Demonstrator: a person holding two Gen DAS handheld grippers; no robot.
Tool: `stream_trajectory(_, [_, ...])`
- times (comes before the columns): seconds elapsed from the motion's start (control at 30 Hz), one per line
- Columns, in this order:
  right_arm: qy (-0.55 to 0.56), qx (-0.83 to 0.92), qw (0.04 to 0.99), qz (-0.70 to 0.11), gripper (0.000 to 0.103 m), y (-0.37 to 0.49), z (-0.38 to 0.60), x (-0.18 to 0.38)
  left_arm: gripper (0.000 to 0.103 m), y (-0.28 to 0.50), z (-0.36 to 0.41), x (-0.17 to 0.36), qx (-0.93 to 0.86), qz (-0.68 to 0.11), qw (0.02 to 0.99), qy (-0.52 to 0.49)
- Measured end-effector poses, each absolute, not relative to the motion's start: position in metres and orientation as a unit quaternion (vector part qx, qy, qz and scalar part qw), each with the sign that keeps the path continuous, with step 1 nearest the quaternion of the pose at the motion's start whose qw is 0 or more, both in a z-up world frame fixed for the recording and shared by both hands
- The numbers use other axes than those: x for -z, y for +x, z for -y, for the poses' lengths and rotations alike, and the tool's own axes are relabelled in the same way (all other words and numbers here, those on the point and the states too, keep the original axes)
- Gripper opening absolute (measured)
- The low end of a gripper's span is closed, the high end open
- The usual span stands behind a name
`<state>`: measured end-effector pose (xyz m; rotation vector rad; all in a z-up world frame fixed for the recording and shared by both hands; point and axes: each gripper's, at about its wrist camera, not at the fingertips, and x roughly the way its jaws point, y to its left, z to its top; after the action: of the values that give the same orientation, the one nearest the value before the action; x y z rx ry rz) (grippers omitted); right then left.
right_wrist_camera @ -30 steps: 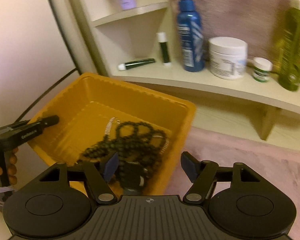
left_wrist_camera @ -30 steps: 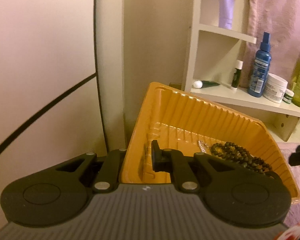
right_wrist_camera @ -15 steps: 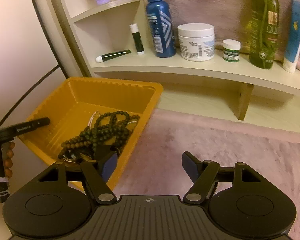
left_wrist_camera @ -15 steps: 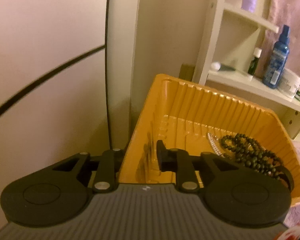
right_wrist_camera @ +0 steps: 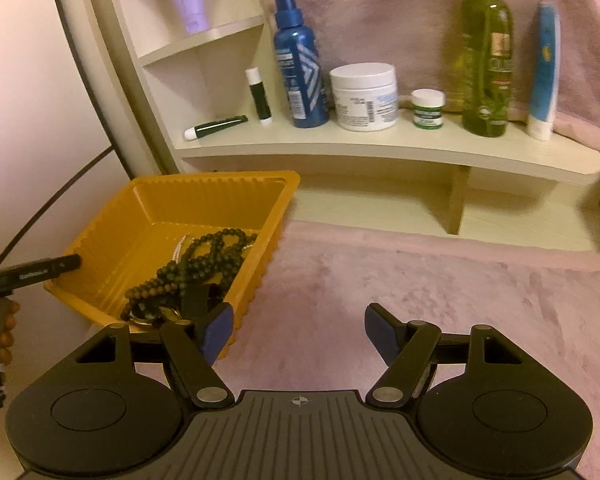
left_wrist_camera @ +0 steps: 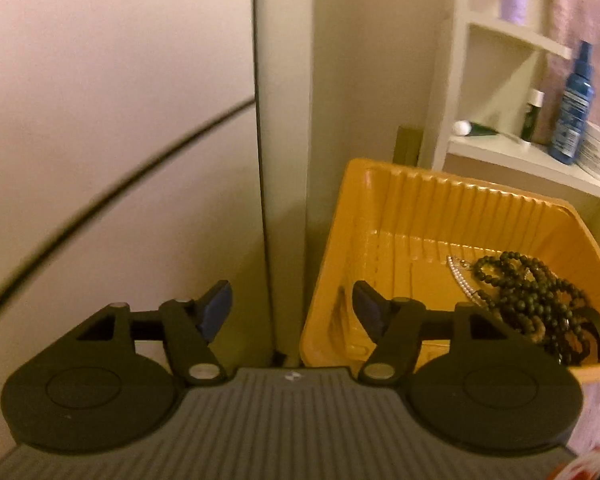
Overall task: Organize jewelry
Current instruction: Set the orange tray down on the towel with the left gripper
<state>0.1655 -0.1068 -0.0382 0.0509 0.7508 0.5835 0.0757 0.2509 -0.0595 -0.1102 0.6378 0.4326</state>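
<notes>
A yellow ribbed tray stands on pink fabric against a pale upright panel. In it lie dark bead necklaces and a thin silver chain. My left gripper straddles the tray's left wall; its jaws are opening and the blue pads stand clear of the wall on both sides. The right wrist view shows the tray, the beads and one left gripper finger at the left rim. Right of the tray, my right gripper is open above the fabric, with nothing between its fingers.
A cream shelf behind the tray carries a blue spray bottle, a white jar, a small green jar, a green bottle and tubes. Pink fabric covers the surface. A hand holds the left gripper.
The left jaws, shut on the tray's left wall before, have spread apart. My right gripper has drawn away from above the beads to the right, over the pink fabric.
</notes>
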Motion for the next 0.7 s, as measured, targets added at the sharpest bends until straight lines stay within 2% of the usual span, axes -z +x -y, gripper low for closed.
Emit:
stream_trajectory(0.2, [0.074, -0.265, 0.889, -0.366, 0.072, 0.138, 0.139, 0.036, 0.065, 0.047, -0.217, 0.021, -0.219, -0.284, 0.933, -0.021])
stream_trajectory(0.37, [0.090, -0.237, 0.885, -0.390, 0.072, 0.117, 0.163, 0.033, 0.065, 0.025, -0.166, -0.008, -0.171, -0.295, 0.940, -0.015])
stream_trajectory(0.7, [0.050, -0.217, 0.895, -0.386, 0.072, 0.070, 0.190, 0.024, 0.066, 0.017, -0.057, -0.005, -0.024, -0.365, 0.929, -0.048])
